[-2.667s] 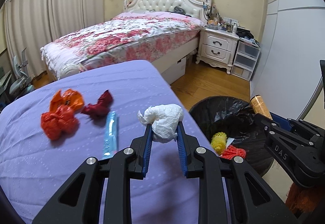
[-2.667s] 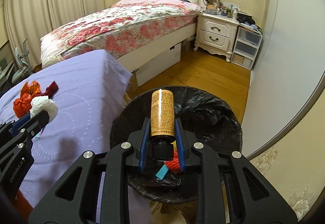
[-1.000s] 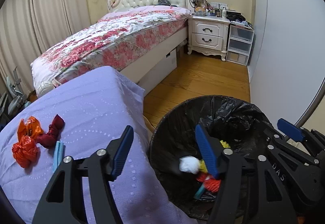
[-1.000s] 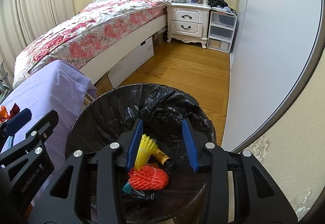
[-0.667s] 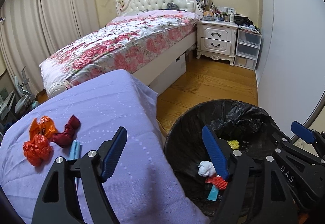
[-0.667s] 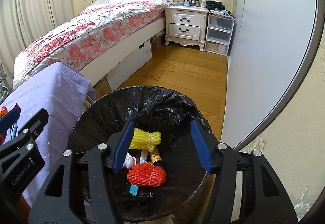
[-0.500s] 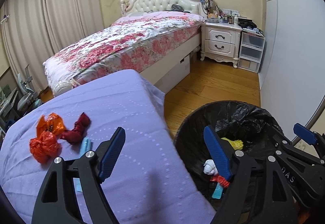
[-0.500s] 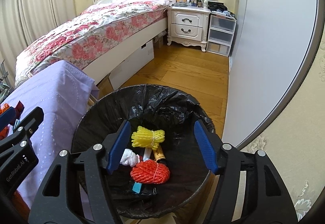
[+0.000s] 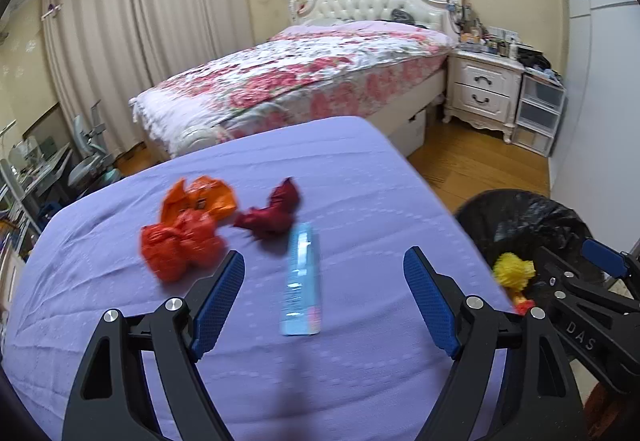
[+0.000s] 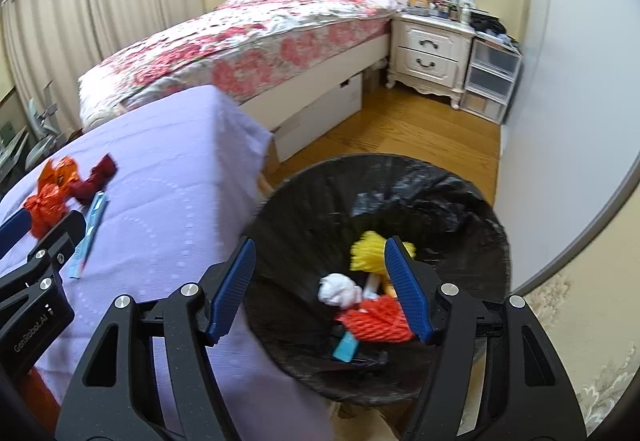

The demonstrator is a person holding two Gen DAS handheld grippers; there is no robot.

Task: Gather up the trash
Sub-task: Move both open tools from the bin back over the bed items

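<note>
Both drops look done, I'm onto the next pickup. My left gripper (image 9: 324, 297) and right gripper (image 10: 320, 287) are spread, empty. Blue wrapper (image 9: 302, 281) lies on the purple cover (image 9: 360, 181); next, line up and close. Bin (image 10: 400, 177) beside it.

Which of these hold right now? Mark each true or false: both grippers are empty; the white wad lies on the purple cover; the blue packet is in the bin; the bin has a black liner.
1. Both the left gripper and the right gripper are empty: true.
2. The white wad lies on the purple cover: false, it is in the bin.
3. The blue packet is in the bin: false, it lies on the purple cover.
4. The bin has a black liner: true.
</note>
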